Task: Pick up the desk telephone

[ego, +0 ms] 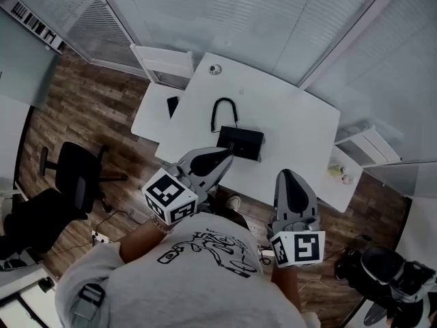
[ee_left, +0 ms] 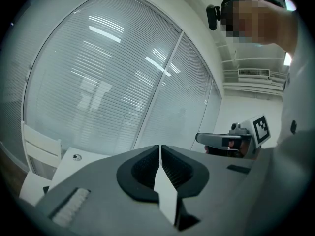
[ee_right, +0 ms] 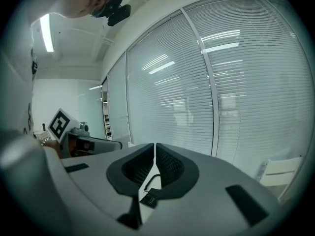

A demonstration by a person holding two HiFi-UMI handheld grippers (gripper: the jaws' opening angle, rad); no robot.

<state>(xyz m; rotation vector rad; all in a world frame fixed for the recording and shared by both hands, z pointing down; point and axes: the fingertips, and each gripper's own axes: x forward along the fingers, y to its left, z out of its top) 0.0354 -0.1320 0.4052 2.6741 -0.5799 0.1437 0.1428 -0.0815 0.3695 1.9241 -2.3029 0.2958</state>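
1. Phone [ego: 240, 142]: a black unit that lies on the white table [ego: 300, 115], close to the edge nearest the person. No gripper touches it.
2. Cord [ego: 224, 111]: a black loop on the tabletop, running from the phone's far left side toward the blinds.
3. Left gripper [ego: 227, 158]: jaws pressed together, with nothing between them. Its own view shows the two ribbed pads meeting at the tips [ee_left: 160, 146]. In the head view its tip points at the phone's near left corner and sits just short of it. Its height above the table cannot be judged.
4. Right gripper [ego: 287, 174]: jaws pressed together and empty, with the pads meeting along one seam [ee_right: 155, 144]. In the head view it sits right of the phone and nearer the person, clear of it. The phone [ee_right: 149, 199] and its cord show small in the opening beneath the pads.
5. Each gripper appears in the other's view with its marker cube, at about the same level and side by side.
6. Surroundings: closed blinds [ego: 225, 12] stand behind the table. A low white side table [ego: 151, 115] abuts its left edge. A black office chair [ego: 75, 176] stands on the wood floor further left.
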